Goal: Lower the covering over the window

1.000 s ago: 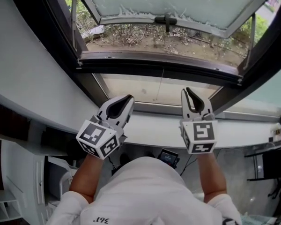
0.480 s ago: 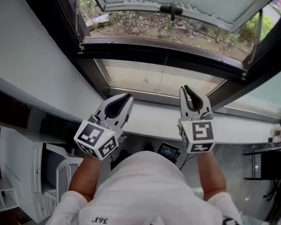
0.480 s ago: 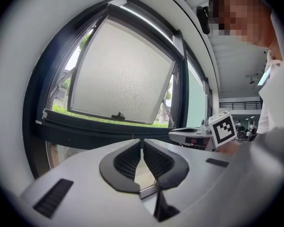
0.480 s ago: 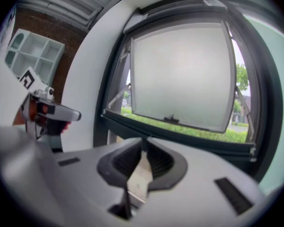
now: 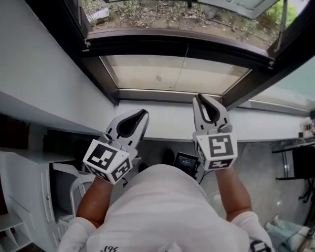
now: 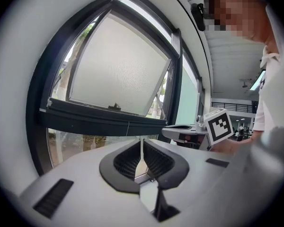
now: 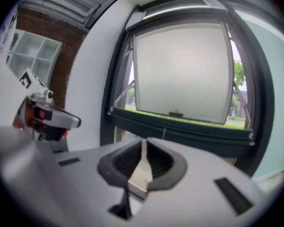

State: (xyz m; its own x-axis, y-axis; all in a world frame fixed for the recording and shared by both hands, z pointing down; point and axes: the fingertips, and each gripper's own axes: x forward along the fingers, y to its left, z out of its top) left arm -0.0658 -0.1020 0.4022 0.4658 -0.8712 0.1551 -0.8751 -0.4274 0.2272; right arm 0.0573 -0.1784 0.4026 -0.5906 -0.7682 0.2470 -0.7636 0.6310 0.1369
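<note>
Facing a dark-framed window (image 5: 173, 40) set in a white wall (image 5: 37, 62), the person holds both tongs just near of the white sill (image 5: 168, 126). The upper frosted sash (image 7: 184, 65) is swung outward, and weedy ground (image 5: 157, 14) shows beneath it. The lower pane (image 5: 163, 77) sits closed. A thin cord (image 5: 185, 67) hangs down the middle of that pane, beyond both tongs and touched by neither. All the glass stands uncovered, and the covering itself cannot be made out.

The left tongs (image 5: 139, 114) are pressed together on nothing. The right tongs (image 5: 203, 100) are closed to a thin slit and also hold nothing.

Below the sill, between the arms, sits a small dark-screened device (image 5: 188, 163). White cubby shelving (image 7: 33, 56) stands against a brick wall (image 7: 61, 51) to the left.
</note>
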